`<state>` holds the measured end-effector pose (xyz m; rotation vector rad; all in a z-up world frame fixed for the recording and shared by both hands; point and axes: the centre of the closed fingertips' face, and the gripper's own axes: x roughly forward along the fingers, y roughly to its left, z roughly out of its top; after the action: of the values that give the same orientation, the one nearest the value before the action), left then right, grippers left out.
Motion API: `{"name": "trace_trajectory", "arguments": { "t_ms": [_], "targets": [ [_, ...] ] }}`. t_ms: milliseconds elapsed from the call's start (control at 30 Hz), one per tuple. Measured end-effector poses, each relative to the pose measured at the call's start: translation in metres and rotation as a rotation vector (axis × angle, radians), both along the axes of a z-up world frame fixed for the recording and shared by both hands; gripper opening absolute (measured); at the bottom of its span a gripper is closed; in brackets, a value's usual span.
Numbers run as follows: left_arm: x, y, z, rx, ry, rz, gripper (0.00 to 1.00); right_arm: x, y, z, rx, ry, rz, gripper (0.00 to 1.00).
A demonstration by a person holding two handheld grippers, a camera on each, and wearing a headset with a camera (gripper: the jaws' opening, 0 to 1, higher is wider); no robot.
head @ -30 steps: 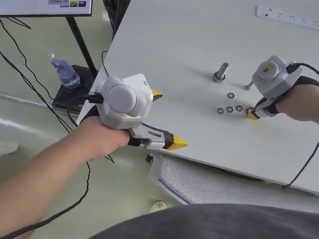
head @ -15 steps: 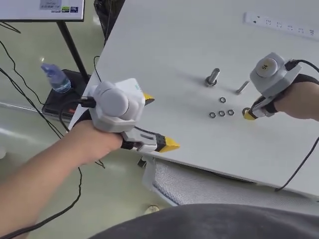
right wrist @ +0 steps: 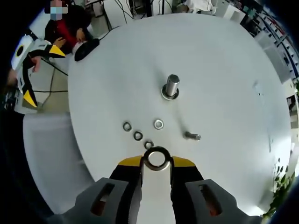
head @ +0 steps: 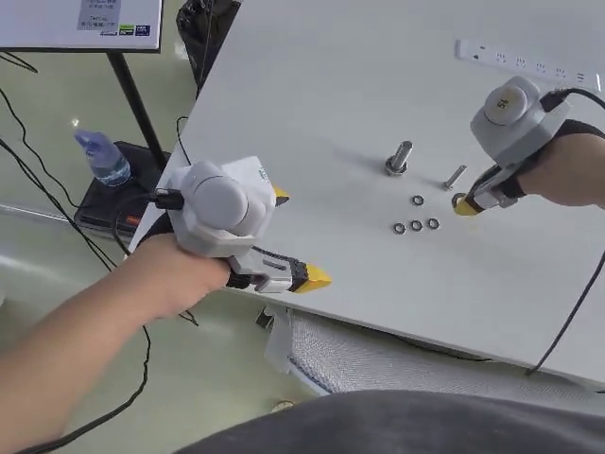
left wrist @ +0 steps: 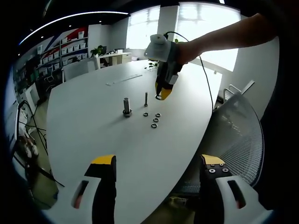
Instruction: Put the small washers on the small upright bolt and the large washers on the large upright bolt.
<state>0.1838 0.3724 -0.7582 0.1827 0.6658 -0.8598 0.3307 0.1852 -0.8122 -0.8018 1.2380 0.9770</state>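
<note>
The large upright bolt [head: 399,158] [right wrist: 170,87] [left wrist: 126,106] stands mid-table, with the small bolt [head: 455,176] [right wrist: 192,136] [left wrist: 146,99] to its right. Several small washers [head: 416,225] [right wrist: 138,136] [left wrist: 155,120] lie flat in front of the bolts. My right gripper [head: 461,203] [right wrist: 156,162] [left wrist: 163,94] is shut on a large washer [right wrist: 156,158], held just right of the small washers and close to the small bolt. My left gripper [head: 295,236] [left wrist: 159,164] stands open at the table's near left edge with nothing between its jaws.
The white table [head: 321,113] is bare around the bolts. A power strip [head: 529,64] lies at the far right. A mesh chair [head: 378,355] sits below the near edge. On the floor at the left are a water bottle [head: 99,156], cables and a stand.
The right gripper has risen and moved away from the row of small washers toward the small bolt, carrying the large washer. The left gripper has stayed at the table edge; the head camera shifted.
</note>
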Motion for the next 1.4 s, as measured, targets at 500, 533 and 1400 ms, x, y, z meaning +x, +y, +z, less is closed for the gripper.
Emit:
{"name": "trace_trajectory", "arguments": {
  "t_ms": [500, 533, 1400],
  "targets": [
    [0.005, -0.002, 0.003, -0.015, -0.015, 0.002, 0.75, 0.035, 0.031, 0.018, 0.030, -0.025, 0.024, 0.22],
    [0.005, -0.002, 0.003, -0.016, -0.013, 0.002, 0.75, 0.036, 0.033, 0.019, 0.030, -0.026, 0.026, 0.22],
    [0.010, -0.011, -0.007, -0.029, -0.010, -0.024, 0.85, 0.053, 0.058, 0.023, 0.025, -0.022, 0.054, 0.22]
  ]
}}
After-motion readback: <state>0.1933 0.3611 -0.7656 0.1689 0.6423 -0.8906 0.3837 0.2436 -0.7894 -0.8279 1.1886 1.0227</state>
